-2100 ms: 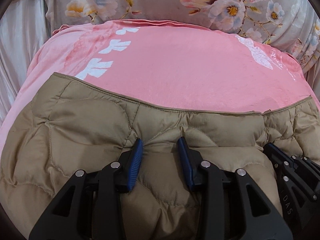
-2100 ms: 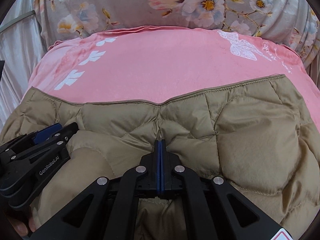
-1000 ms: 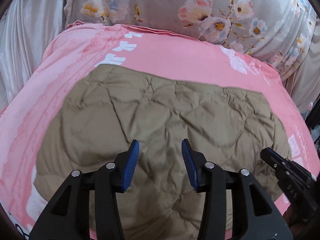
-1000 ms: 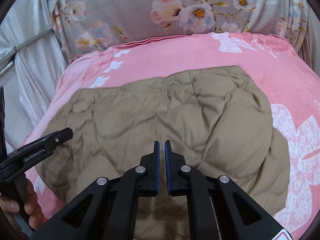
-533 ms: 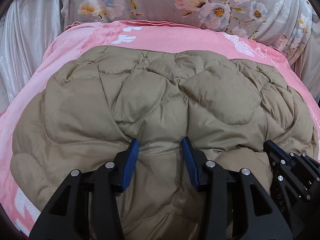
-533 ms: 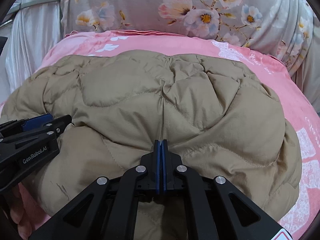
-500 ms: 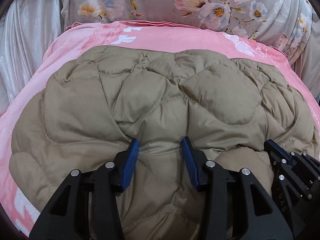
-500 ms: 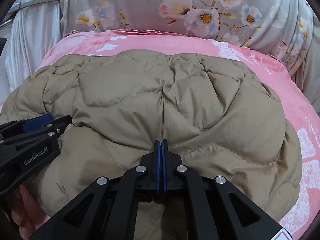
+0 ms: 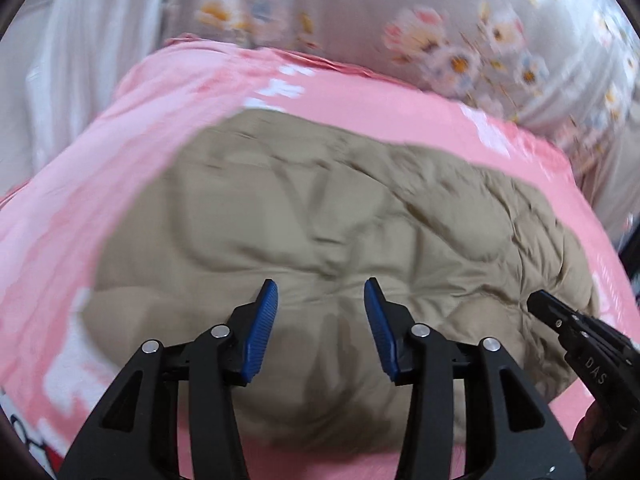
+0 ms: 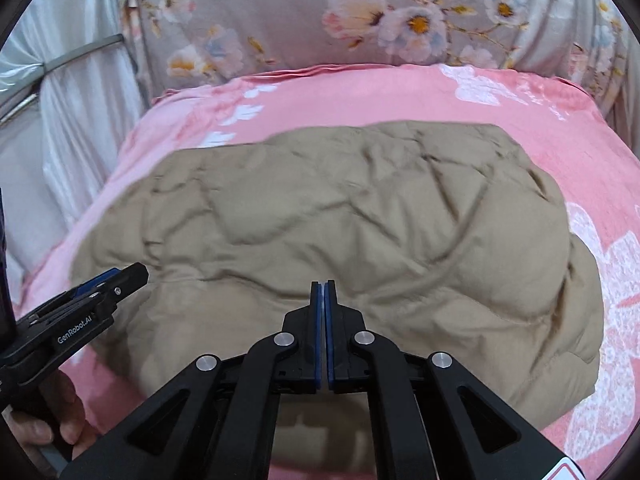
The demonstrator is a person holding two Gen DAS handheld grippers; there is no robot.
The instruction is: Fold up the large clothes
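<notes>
A tan quilted puffer jacket point(image 9: 320, 216) lies folded in a flat bundle on the pink bedspread point(image 9: 120, 128); it also shows in the right wrist view point(image 10: 340, 216). My left gripper point(image 9: 320, 300) is open and empty, raised above the jacket's near edge. My right gripper point(image 10: 323, 288) is shut with nothing between its pads, also raised above the near edge. The right gripper shows at the right of the left wrist view point(image 9: 568, 320). The left gripper shows at the left of the right wrist view point(image 10: 112, 284).
A grey floral cushion point(image 10: 360, 16) runs along the far side of the bed. White curtain fabric point(image 10: 60, 120) hangs at the left. The pink bedspread point(image 10: 580, 128) with white prints surrounds the jacket on all sides.
Both grippers have lifted up and back from the jacket's surface. The jacket stays lying on the bed. The left jaws stayed open and the right stayed shut.
</notes>
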